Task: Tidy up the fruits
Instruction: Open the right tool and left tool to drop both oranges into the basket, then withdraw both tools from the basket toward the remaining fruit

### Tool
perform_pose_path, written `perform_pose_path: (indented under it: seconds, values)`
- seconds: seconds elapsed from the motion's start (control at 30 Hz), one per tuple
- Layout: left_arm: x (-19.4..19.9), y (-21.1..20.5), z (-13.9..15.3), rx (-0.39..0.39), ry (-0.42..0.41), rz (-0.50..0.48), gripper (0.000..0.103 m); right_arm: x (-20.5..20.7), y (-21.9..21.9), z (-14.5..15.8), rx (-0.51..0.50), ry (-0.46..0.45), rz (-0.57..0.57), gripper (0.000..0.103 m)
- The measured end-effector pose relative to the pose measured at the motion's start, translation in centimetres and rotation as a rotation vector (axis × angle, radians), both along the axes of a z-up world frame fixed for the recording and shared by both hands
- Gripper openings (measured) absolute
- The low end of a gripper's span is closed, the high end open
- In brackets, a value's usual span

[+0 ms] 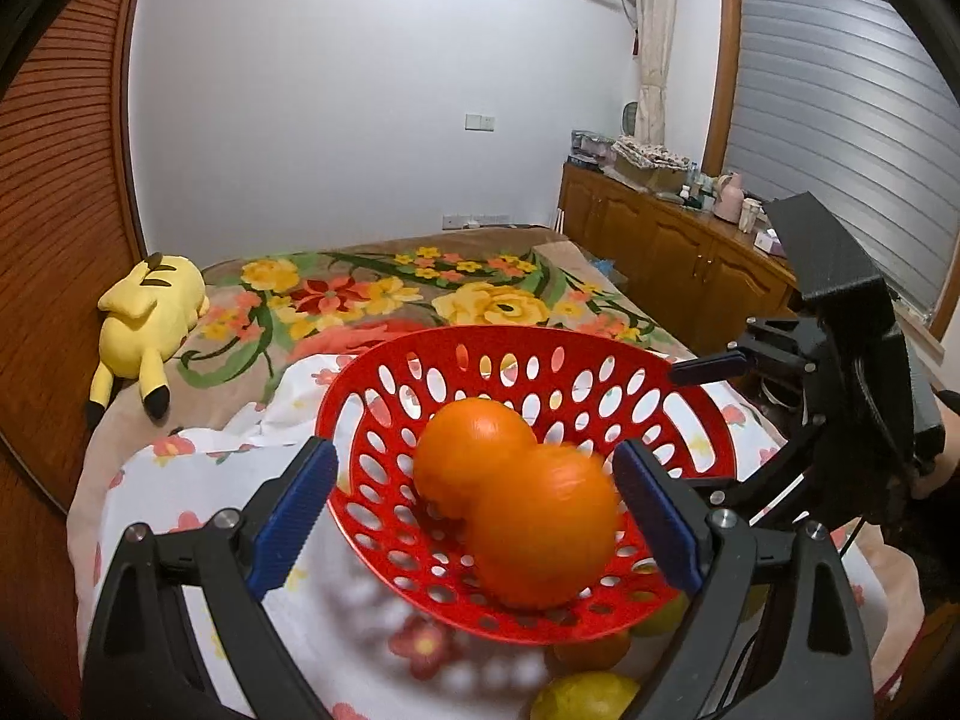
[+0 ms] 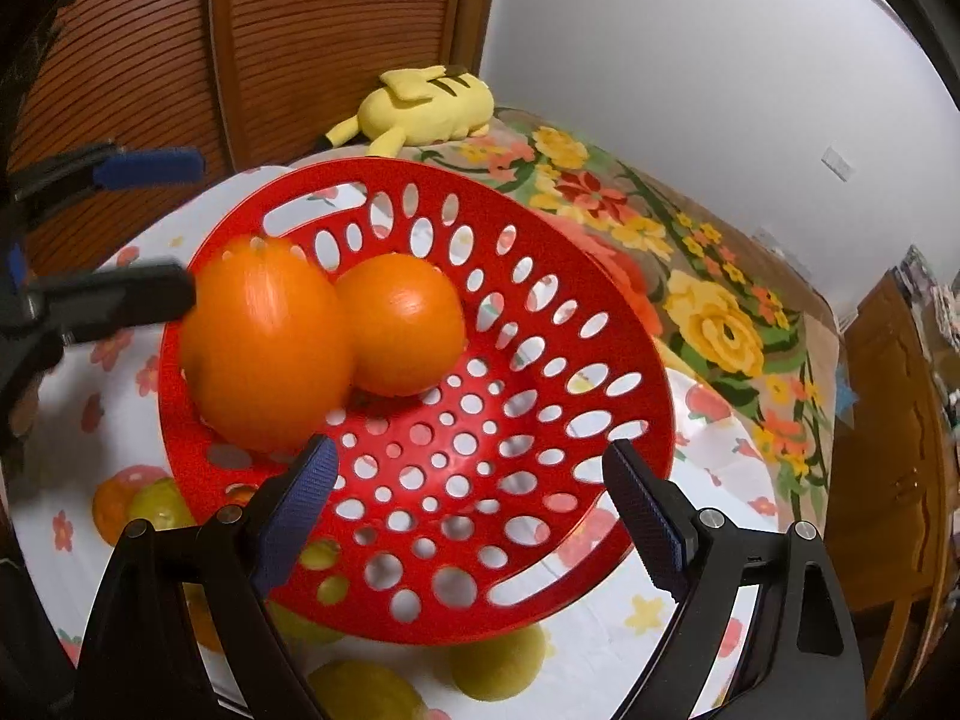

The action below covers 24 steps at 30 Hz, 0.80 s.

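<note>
The left gripper (image 1: 474,516) hangs with jaws spread wide, gripping nothing, over two oranges (image 1: 543,531) lying touching in the red perforated basket (image 1: 690,414) on the flowered sheet (image 1: 198,480). The right gripper (image 2: 468,510) is likewise released above the basket's near rim. Lemons (image 2: 498,663) lie below.
</note>
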State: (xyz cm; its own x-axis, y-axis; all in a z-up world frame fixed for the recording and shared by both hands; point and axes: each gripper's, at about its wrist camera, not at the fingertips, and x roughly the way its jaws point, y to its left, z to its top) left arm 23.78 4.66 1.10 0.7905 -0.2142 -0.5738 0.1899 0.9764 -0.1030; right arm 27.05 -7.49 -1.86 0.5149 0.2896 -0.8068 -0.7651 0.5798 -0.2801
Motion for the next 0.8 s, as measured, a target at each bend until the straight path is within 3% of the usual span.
perform_pose_path:
  seconds: [0.8]
  values:
    - [-1.7, -0.5, -0.8, 0.031, 0.021, -0.009, 0.094, -2.3, -0.4, 0.5, 0.005, -0.028, -0.009, 0.092]
